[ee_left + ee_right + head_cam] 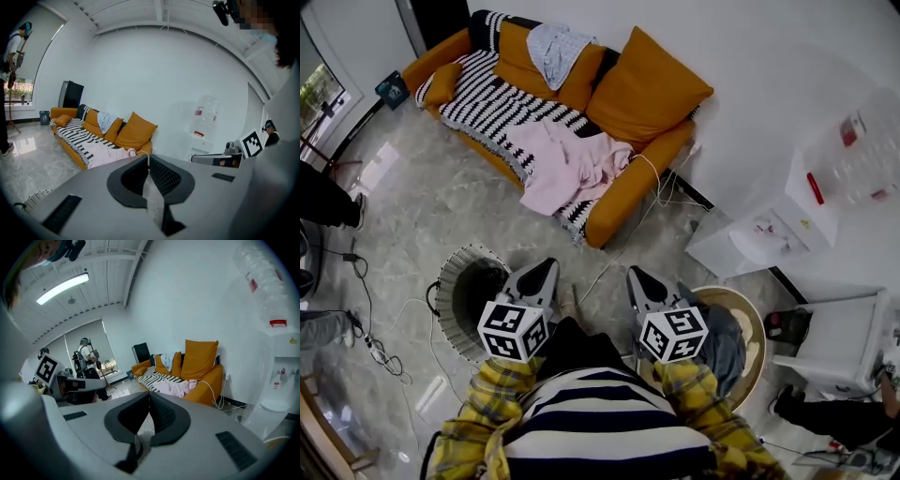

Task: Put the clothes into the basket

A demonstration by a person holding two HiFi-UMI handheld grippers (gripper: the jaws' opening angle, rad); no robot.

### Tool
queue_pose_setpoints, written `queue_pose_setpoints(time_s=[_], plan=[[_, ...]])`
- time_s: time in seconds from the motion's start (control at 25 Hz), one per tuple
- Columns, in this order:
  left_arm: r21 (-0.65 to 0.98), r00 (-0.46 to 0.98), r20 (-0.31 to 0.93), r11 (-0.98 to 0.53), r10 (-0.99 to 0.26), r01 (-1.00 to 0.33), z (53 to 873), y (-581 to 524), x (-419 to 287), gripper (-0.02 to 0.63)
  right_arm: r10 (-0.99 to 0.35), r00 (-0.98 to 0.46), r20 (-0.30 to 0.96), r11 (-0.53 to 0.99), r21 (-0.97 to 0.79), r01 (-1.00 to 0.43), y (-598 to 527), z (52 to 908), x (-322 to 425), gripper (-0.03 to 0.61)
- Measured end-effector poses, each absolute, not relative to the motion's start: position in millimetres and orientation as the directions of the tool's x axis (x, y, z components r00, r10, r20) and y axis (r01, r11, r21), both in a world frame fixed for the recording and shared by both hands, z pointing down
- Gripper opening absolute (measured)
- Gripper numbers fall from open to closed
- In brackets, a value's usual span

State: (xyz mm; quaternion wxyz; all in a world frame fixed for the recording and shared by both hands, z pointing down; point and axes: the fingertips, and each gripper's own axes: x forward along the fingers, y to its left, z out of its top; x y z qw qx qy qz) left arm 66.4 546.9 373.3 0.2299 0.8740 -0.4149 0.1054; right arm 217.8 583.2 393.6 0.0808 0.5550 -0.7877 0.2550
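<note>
Orange sofa [628, 194], pink clothes [567, 164]

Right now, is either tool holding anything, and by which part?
Nothing held. Left tool and right tool are both shut, empty; the pink garment lies on the sofa.

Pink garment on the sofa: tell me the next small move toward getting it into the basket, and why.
Probably carry both grippers forward to the sofa, opening the right gripper on the way. It and the left gripper are shut and empty, short of the pink garment draped over the seat; the basket stands on the floor by the left one.
</note>
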Motion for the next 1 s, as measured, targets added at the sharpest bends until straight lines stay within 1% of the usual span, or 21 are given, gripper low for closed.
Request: queue_pose_setpoints(time_s=[0.2, 0.48, 0.68, 0.84, 1.0], plan=[[0.331, 0.624, 0.382, -0.529, -0.682, -0.781, 382.4, 486.8, 57.0, 0.025, -0.810, -0.399, 0.430, 0.295, -0.288, -0.911, 507.6, 396.6, 207.7, 0.026], [0.318, 0.634, 0.429, -0.550, -0.643, -0.772, 405.3, 412.5, 50.0, 0.025, -0.757, -0.457, 0.466, 0.362, -0.283, -0.888, 411.6, 417.3, 181.7, 0.026], [0.316, 0.632, 0.446, -0.549, -0.634, -0.773, 420.3, 379.6, 39.7, 0.025, -0.731, -0.453, 0.511, 0.366, -0.267, -0.891, 365.9, 440.2, 175.5, 0.026], [0.331, 0.605, 0.473, -0.507, -0.641, -0.796, 437.0, 361.9, 30.1, 0.025, -0.698, -0.455, 0.553, 0.349, -0.292, -0.890, 339.9, 464.1, 178.9, 0.027], [0.337, 0.581, 0.500, -0.474, -0.642, -0.814, 452.1, 344.4, 25.7, 0.025, -0.655, -0.465, 0.595, 0.375, -0.279, -0.884, 312.4, 490.5, 181.4, 0.028]])
